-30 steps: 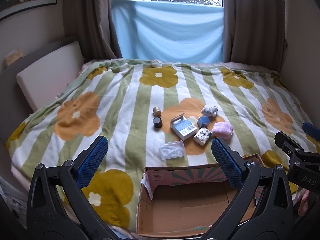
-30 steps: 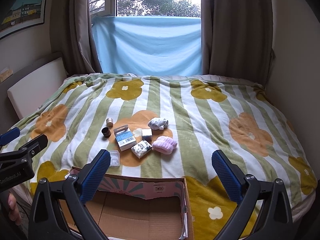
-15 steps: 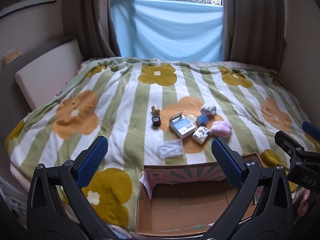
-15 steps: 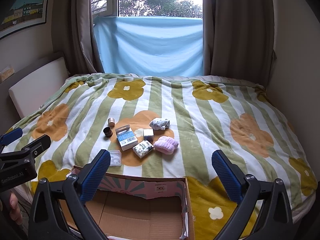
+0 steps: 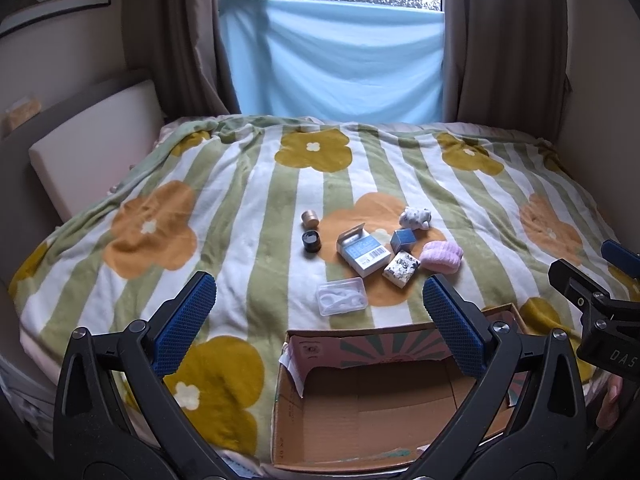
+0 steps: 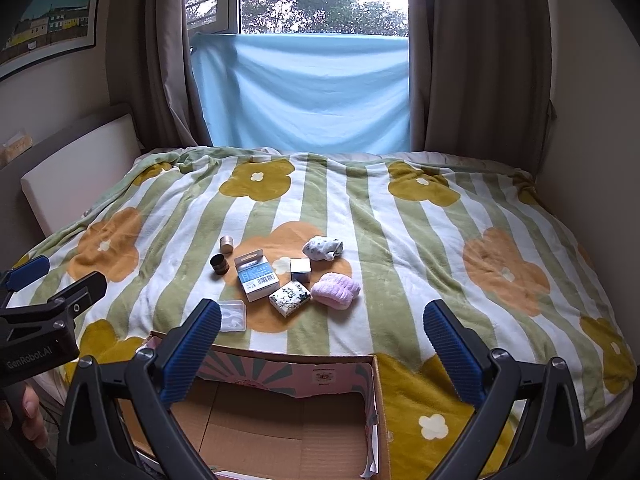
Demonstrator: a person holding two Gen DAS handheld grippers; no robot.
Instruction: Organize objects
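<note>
Several small items lie mid-bed: a blue-and-white box [image 5: 363,253] [image 6: 256,276], a floral box [image 5: 401,269] [image 6: 289,298], a small blue cube [image 5: 403,240], pink socks [image 5: 442,256] [image 6: 336,291], a white patterned sock [image 5: 416,217] [image 6: 322,248], a clear plastic case [image 5: 341,301] [image 6: 232,315], a gold jar [image 5: 309,219] and a dark jar [image 5: 311,241]. An open cardboard box [image 5: 360,346] [image 6: 304,374] stands at the near bed edge, with no items seen inside. My left gripper [image 5: 318,320] and right gripper [image 6: 322,350] are open and empty above the box.
The striped flower blanket [image 5: 200,200] covers the bed. A headboard cushion [image 5: 92,140] is at the left, a wall at the right, and curtains with a blue cloth [image 5: 332,60] at the window behind.
Both views have shifted slightly; the objects sit a little lower and farther in frame. Nothing was picked up or moved.
</note>
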